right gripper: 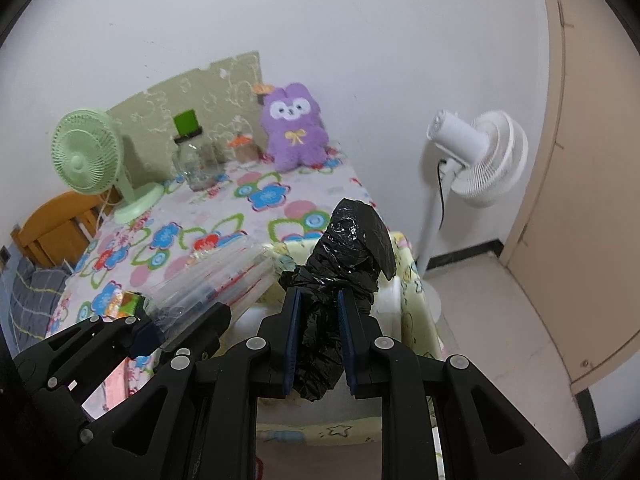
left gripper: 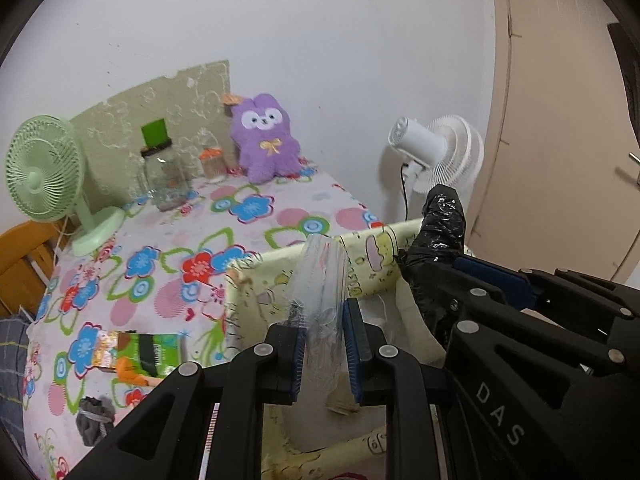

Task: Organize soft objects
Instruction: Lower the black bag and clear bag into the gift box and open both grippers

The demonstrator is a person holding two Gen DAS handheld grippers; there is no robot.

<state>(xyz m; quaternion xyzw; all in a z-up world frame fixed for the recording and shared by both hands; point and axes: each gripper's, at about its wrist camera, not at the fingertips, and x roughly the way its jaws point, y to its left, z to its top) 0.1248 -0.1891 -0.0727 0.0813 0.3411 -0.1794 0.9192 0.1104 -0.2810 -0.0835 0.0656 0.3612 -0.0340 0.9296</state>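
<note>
My left gripper (left gripper: 326, 316) is shut on a clear plastic bag (left gripper: 322, 276) and holds it upright above a pale yellow fabric basket (left gripper: 256, 280). My right gripper (right gripper: 318, 306) is shut on a crumpled black plastic bag (right gripper: 348, 244) over the same basket (right gripper: 408, 264), just right of the left gripper. The clear bag also shows in the right wrist view (right gripper: 216, 284), the black bag in the left wrist view (left gripper: 440, 228). A purple plush toy (left gripper: 266, 138) leans against the wall at the back of the flowered table (left gripper: 248, 208).
On the table stand a green desk fan (left gripper: 48, 172), a glass jar (left gripper: 164, 176) and a small orange-lidded jar (left gripper: 212, 162). A green snack packet (left gripper: 136, 354) and a grey cloth bundle (left gripper: 94, 420) lie at the front left. A white floor fan (right gripper: 476, 156) stands by the door.
</note>
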